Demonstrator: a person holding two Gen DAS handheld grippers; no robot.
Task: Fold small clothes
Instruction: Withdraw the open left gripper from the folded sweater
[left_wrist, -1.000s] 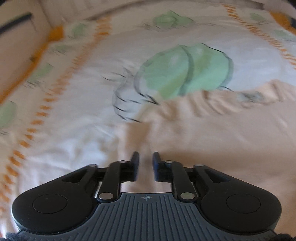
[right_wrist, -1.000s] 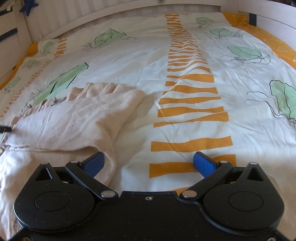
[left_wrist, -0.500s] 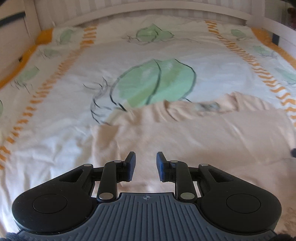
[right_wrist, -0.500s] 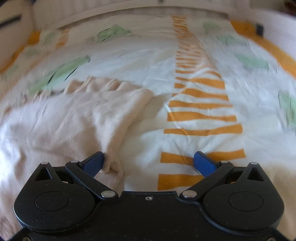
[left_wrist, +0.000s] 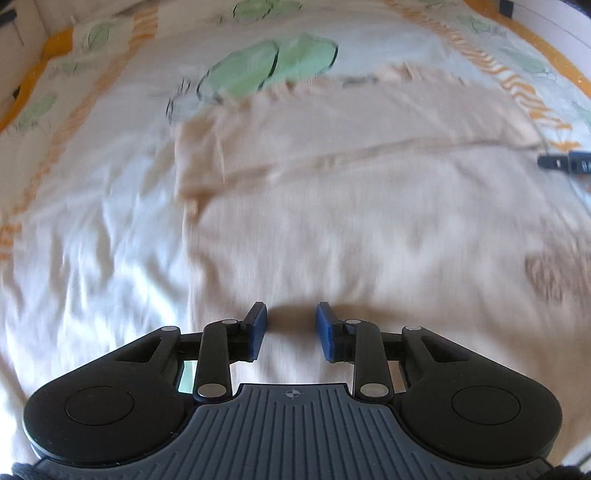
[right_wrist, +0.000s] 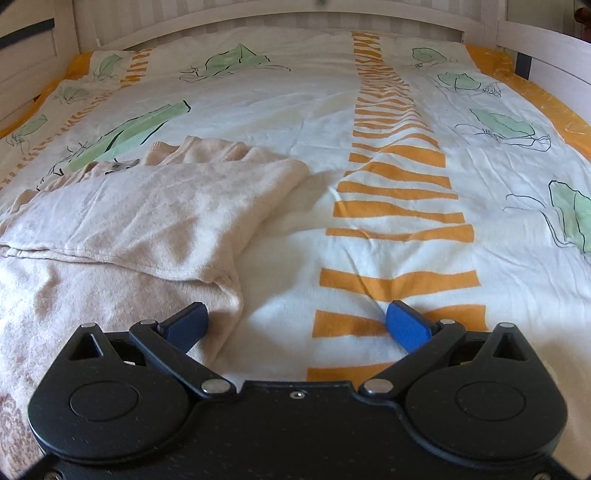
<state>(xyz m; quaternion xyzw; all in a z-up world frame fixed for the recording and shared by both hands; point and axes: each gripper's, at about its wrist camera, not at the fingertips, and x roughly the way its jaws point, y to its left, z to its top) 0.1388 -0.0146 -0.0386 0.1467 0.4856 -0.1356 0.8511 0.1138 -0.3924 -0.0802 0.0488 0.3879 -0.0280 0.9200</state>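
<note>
Directly under left gripper (left_wrist: 291, 320): garment (left_wrist: 369, 192)

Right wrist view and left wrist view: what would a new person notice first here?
First, the pale pink garment, partly folded, lying on the left of the bedspread with its bold orange stripes and green leaf prints. Next, the right gripper, jaws wide, at the garment's near right edge. The left gripper is over the garment, jaws opening, with nothing clamped.

Both wrist views low over garment (left_wrist: 369, 221).
</note>
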